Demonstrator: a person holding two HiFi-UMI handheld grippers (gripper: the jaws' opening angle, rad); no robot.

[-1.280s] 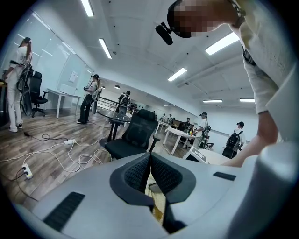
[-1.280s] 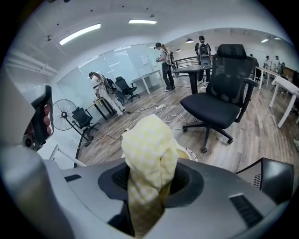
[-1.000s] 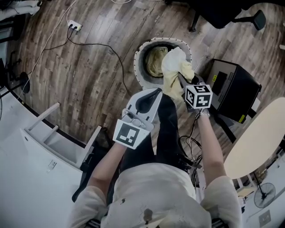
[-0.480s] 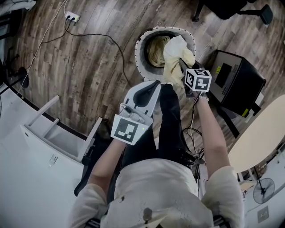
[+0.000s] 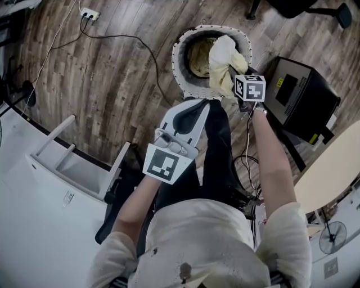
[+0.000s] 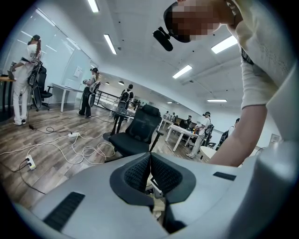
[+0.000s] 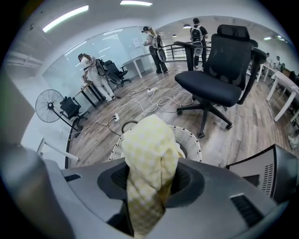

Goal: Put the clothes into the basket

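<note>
- The floor (image 5: 112, 73) is laid with brown wood planks; a white power strip (image 5: 89, 14) and a black cable (image 5: 135, 39) lie on it.
- An open office is shown in the gripper views: strip lights on the ceiling, a glass wall, desks and standing people in the background.
- A black office chair (image 7: 219, 70) is placed beyond the basket, and a floor fan (image 7: 49, 106) stands near the glass wall.
- A white woven basket (image 5: 175, 56) is set on the floor, just beside a black case (image 5: 301, 98).
- The right gripper (image 7: 150, 182) is clamped on a pale yellow checked cloth (image 5: 225, 53), which is held over the near right part of the basket's rim.
- Other yellowish clothes (image 5: 199, 53) are seen inside the basket.
- The left gripper (image 6: 150, 163) is kept apart from the basket, with its jaws brought together and nothing between them.
- Black-and-white square markers are carried on both gripper cubes; a yellow label on the black case is too small to be read.
</note>
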